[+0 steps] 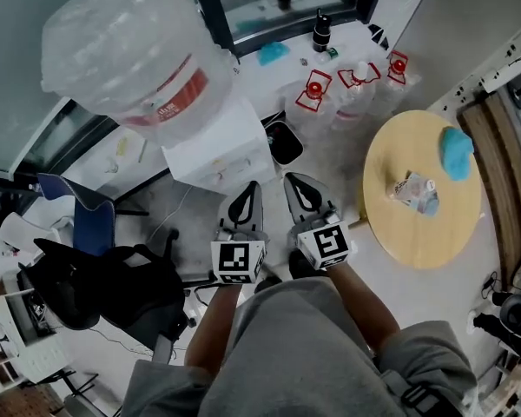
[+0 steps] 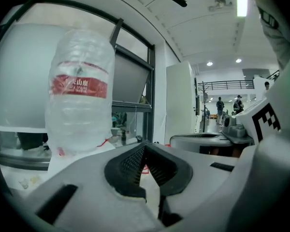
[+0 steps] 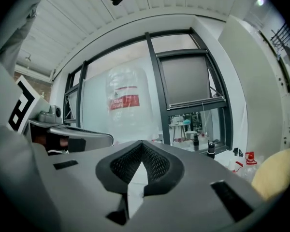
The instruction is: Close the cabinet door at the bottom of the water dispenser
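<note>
The water dispenser [image 1: 221, 146] is a white box with a large clear bottle [image 1: 126, 50] with a red label on top, seen from above at the upper left. Its bottom cabinet door is hidden under the body. Both grippers are held side by side close to the person, in front of the dispenser and apart from it. The left gripper [image 1: 247, 189] is shut and holds nothing. The right gripper [image 1: 300, 185] is shut and holds nothing too. The bottle [image 2: 79, 98] stands ahead in the left gripper view, beyond the shut left gripper [image 2: 144, 146]. In the right gripper view the bottle [image 3: 128, 108] is past the shut right gripper [image 3: 141, 146].
A round wooden table [image 1: 399, 233] at the right bears a blue cloth [image 1: 458, 153] and a small packet [image 1: 414, 191]. A dark bin [image 1: 284, 142] stands beside the dispenser. Clear bottles with red handles [image 1: 314, 89] stand behind it. A black chair [image 1: 95, 281] is at the lower left.
</note>
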`<state>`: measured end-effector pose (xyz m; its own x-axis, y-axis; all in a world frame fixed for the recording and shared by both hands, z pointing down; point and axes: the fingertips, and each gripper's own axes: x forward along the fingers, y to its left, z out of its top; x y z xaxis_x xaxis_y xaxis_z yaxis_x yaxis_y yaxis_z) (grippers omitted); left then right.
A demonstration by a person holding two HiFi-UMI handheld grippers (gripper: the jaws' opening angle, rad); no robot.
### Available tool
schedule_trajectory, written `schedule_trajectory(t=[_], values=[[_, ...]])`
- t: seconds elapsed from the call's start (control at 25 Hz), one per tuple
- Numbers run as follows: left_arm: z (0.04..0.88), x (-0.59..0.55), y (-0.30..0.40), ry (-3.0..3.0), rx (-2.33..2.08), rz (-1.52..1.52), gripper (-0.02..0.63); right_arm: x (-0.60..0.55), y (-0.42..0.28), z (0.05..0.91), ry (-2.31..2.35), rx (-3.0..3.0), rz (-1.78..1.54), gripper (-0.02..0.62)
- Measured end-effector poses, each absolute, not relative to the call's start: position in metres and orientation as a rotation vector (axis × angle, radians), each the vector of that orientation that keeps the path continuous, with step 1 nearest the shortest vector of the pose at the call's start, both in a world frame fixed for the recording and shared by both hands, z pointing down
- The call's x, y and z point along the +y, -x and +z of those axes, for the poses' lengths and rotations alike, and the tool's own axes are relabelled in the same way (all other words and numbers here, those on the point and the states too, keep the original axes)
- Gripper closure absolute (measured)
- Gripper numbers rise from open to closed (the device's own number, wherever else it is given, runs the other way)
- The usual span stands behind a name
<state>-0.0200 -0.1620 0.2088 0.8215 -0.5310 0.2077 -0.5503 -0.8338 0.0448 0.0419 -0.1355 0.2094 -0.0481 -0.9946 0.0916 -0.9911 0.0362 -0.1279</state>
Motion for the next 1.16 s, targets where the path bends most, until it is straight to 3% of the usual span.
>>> schedule_trajectory(t=[0.4,1.16], values=[[0.145,-0.147,0.031,-3.002,-0.84,0.096,0.6,-0.121,-0.018,0.141,2.075,2.301,-0.025,0.588],[0.124,-0.144,0.053,-3.04,-0.857,0.045,0.6,-0.123,0.002,0.121,2.023,2.333,0.042,0.587]])
